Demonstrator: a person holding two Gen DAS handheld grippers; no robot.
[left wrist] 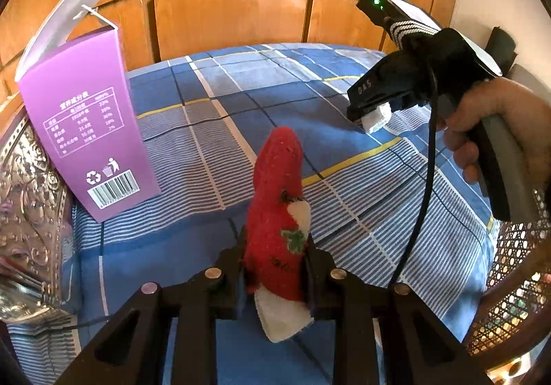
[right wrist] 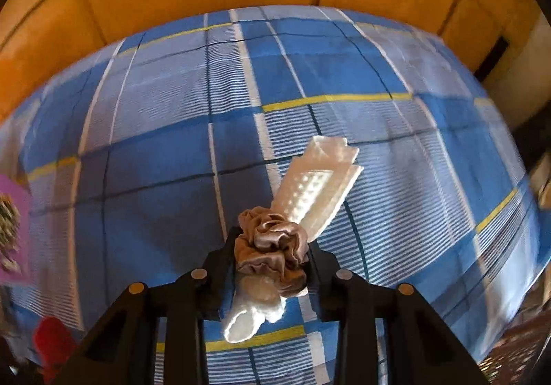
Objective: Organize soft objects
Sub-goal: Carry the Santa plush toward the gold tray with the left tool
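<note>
Soft items, status: in progress
- Red knitted sock with white toe and heel and a green motif [left wrist: 275, 212]: pinched upright in left gripper [left wrist: 273, 267], above blue plaid bedsheet [left wrist: 213, 150]
- White textured folded cloth bound by a beige satin scrunchie [right wrist: 272, 243]: clamped in right gripper [right wrist: 272, 264], over the bedsheet
- Purple cardboard carton, top flap open [left wrist: 86, 130]: upright on the bed's left side; likely the container; neither item is in it yet
</note>
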